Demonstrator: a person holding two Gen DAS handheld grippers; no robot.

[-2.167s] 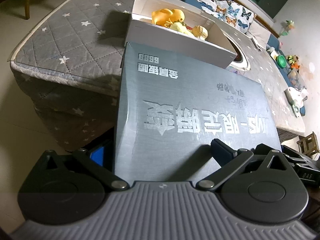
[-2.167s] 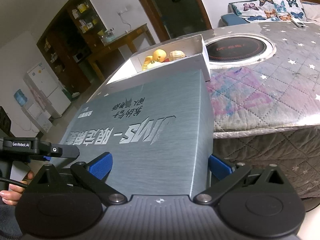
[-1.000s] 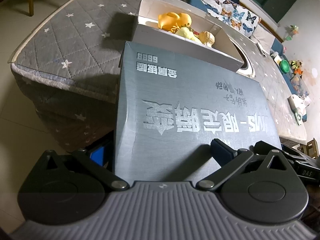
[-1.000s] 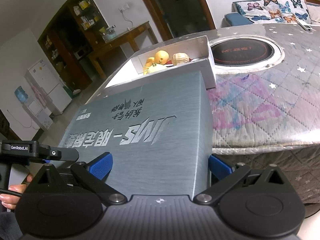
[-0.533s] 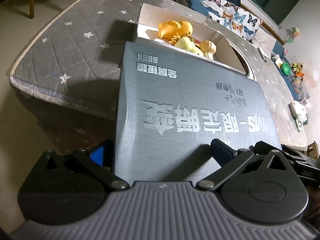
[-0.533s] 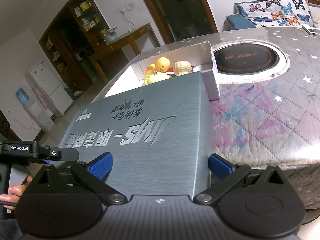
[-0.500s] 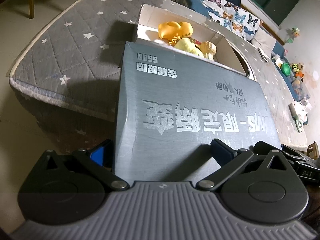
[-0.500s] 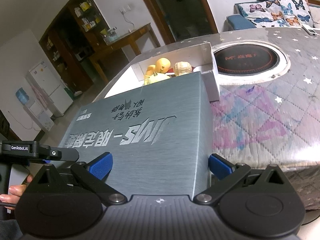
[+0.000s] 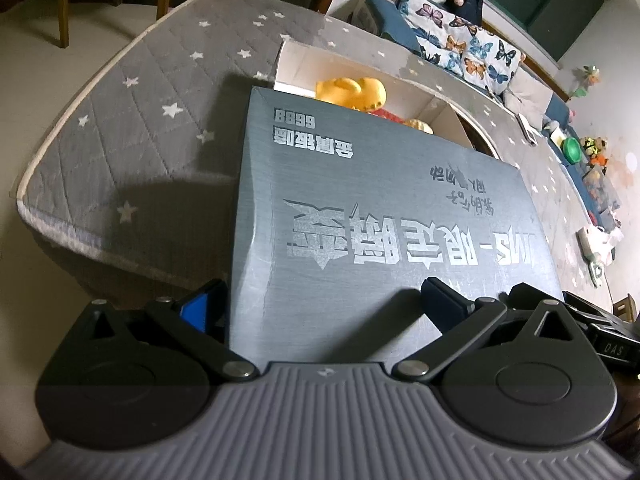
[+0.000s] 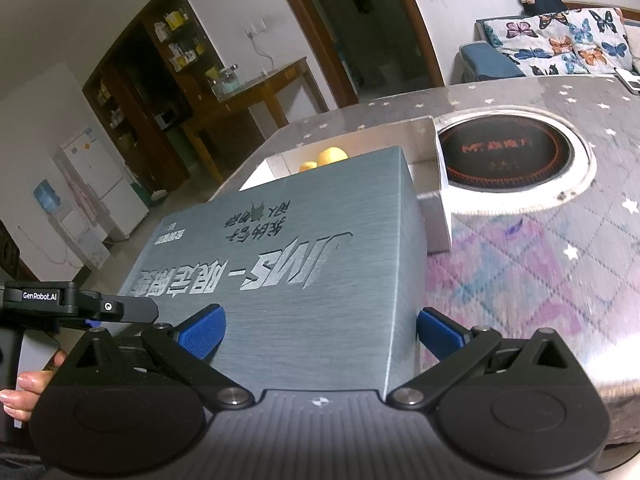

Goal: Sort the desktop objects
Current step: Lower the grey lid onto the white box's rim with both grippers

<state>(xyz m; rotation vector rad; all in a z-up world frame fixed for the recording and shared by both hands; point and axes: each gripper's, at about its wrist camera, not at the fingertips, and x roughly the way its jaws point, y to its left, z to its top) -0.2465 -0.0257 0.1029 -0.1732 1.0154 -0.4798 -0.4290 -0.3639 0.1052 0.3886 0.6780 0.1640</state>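
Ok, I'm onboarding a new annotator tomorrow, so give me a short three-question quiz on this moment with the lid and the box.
1. True or false: the grey lid is gripped by one tool only.
2. What lies in the white box beyond the lid? A) books B) yellow toys C) cups
3. Fill in: the round black cooktop is set into the ____ beside the white box.

Key:
1. False. The left tool and the right tool each clamp an end of the lid.
2. B
3. The table, under its star-patterned quilted cover.
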